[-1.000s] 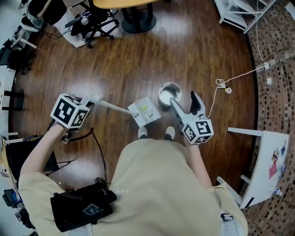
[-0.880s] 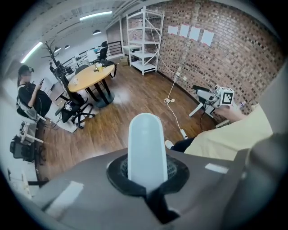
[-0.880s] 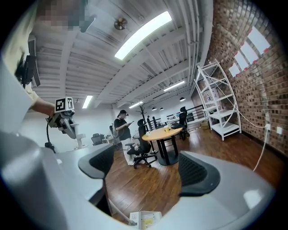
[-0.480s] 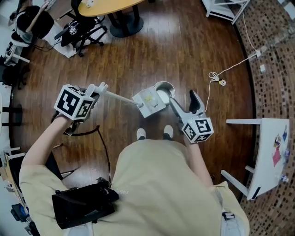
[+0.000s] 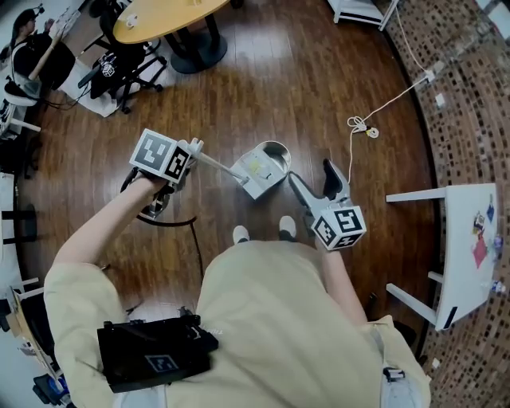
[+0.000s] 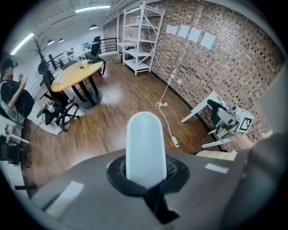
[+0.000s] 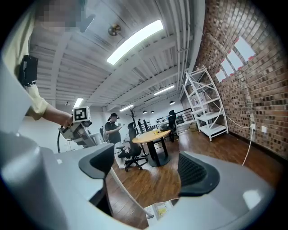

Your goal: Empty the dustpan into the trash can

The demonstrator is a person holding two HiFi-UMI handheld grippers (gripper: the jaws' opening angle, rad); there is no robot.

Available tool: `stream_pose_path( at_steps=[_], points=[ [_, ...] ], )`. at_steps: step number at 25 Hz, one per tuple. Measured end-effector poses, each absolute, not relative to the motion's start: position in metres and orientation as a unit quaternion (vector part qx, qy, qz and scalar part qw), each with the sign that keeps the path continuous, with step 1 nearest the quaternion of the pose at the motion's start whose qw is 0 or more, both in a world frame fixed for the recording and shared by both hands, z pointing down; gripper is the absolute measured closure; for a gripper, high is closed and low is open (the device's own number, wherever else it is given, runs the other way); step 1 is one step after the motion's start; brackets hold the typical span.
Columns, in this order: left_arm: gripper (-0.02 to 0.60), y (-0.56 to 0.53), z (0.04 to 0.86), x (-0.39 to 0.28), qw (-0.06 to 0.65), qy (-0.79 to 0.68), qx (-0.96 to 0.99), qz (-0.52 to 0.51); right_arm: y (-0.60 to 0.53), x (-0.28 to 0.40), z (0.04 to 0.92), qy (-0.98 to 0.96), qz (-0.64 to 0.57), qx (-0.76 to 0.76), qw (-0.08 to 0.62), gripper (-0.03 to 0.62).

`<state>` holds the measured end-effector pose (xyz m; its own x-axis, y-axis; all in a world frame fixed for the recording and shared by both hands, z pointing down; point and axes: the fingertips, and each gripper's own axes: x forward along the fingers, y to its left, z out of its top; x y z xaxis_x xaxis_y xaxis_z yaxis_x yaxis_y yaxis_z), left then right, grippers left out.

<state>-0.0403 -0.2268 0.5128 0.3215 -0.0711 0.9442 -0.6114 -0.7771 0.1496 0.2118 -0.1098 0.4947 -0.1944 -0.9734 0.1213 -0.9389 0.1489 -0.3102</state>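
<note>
My left gripper [image 5: 190, 151] is shut on the white handle [image 6: 144, 148] of the dustpan [image 5: 256, 170]. The grey pan hangs over the left rim of the small silver trash can [image 5: 280, 151] and hides part of it. Yellowish scraps lie in the dustpan [image 7: 160, 210], low in the right gripper view. My right gripper [image 5: 311, 172] floats just right of the can with nothing between its pads [image 7: 198, 173]. Its jaws have just been closing and still stand apart. The handle [image 7: 126, 188] runs up toward my left gripper [image 7: 78, 122].
A round wooden table [image 5: 159, 16] and black office chairs [image 5: 119, 68] stand at the far left. A white cord [image 5: 362, 127] lies on the wood floor right of the can. A white table [image 5: 470, 247] stands at the right. My shoes [image 5: 241, 234] are just below the pan.
My left gripper has swung the dustpan from beside the can to over its rim. My right gripper has shifted slightly and its jaws have narrowed.
</note>
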Motion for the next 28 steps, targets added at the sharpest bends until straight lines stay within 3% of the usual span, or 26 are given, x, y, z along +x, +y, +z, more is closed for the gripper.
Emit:
stream_pose_path(
  at_steps=[8,16,28],
  points=[
    [0.579,-0.196,0.511,-0.021,0.370,-0.128,0.763,0.514,-0.094,0.235,0.504,0.725,-0.176,-0.662,0.069,0.168],
    [0.579,-0.206,0.476,0.014,0.487,-0.092,0.761,0.419,-0.094,0.242,0.506,0.720,-0.179,-0.666,0.076,0.171],
    [0.578,-0.261,0.467,0.107,0.532,-0.069,0.739,0.407,-0.089,0.250,0.515,0.709,-0.195,-0.673,0.086,0.172]
  ],
)
